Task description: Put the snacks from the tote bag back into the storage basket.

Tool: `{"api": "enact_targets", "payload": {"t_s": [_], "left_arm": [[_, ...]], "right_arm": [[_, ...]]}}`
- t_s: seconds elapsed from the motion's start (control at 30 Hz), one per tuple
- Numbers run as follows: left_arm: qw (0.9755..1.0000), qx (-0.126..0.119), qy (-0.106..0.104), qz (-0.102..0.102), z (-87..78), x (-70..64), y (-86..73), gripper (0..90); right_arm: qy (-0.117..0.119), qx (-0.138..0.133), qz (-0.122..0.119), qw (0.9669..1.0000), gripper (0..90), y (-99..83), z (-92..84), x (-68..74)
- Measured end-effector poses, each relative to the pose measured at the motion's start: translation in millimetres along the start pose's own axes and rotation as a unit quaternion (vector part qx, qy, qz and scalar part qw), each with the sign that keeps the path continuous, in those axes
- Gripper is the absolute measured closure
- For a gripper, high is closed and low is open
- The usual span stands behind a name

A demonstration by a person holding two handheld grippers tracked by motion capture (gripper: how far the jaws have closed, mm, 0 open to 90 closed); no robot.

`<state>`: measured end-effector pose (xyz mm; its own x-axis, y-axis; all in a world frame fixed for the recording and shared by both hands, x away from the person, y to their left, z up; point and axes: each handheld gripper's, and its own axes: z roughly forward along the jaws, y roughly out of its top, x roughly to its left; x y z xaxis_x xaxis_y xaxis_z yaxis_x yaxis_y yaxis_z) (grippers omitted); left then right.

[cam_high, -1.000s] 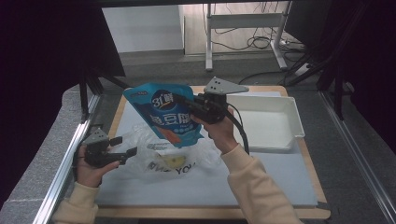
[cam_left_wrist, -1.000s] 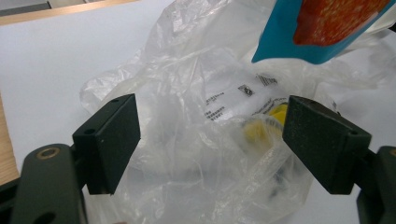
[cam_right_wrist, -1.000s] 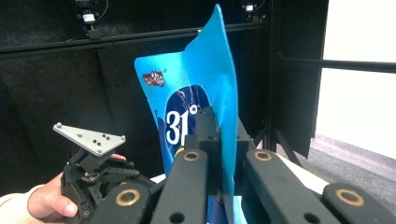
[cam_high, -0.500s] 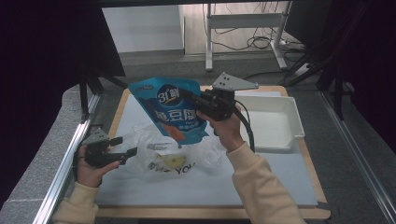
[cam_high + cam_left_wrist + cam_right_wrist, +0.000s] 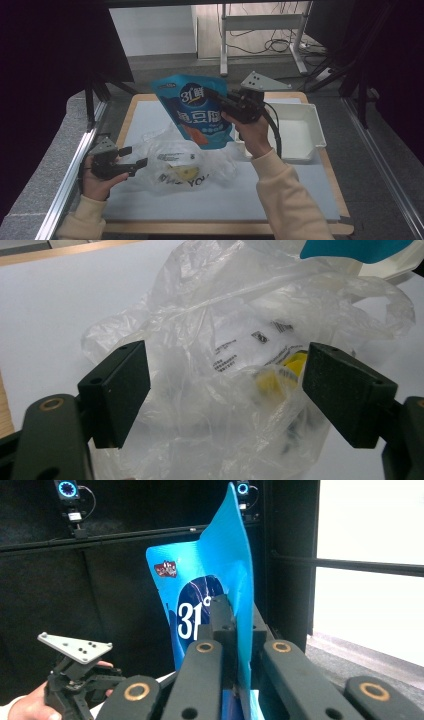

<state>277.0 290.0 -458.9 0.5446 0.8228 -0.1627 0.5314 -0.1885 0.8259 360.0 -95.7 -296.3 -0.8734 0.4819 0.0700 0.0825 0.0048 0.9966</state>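
Blue snack pouch (image 5: 200, 111) hung clear above bench (image 5: 300, 200), clamped in right gripper (image 5: 220, 100); judged step: lifting pouch out of clear plastic bag (image 5: 185, 162). Left gripper (image 5: 134, 156) sat at bag's edge. White tray (image 5: 300, 127) beside, likely drop spot; dark curtains around.

Left gripper view: jaws stood wide astride crumpled bag (image 5: 235, 375), not pinching; yellow item (image 5: 280, 375) inside.

Right gripper view: jaws closed tight on pouch (image 5: 220, 580) edge; next move called for steady carry.
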Motion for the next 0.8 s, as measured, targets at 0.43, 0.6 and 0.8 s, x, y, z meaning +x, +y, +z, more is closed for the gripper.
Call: {"api": "enact_targets", "payload": {"t_s": [0.43,0.6,0.8], "left_arm": [[1.0000,0.002,0.001,-0.001,1.2,0.5,-0.6,19.4],[1.0000,0.002,0.001,-0.002,1.8,0.7,-0.8,19.5],[1.0000,0.002,0.001,-0.002,1.6,0.5,-0.9,19.5]], "right_arm": [[-0.028,-0.008,0.002,0.9996,88.7,6.1,-16.1,-17.4],[-0.037,-0.013,0.003,0.9992,88.7,7.5,-22.2,-23.4],[-0.041,-0.009,0.002,0.9991,88.7,7.1,-23.9,-25.6]]}}
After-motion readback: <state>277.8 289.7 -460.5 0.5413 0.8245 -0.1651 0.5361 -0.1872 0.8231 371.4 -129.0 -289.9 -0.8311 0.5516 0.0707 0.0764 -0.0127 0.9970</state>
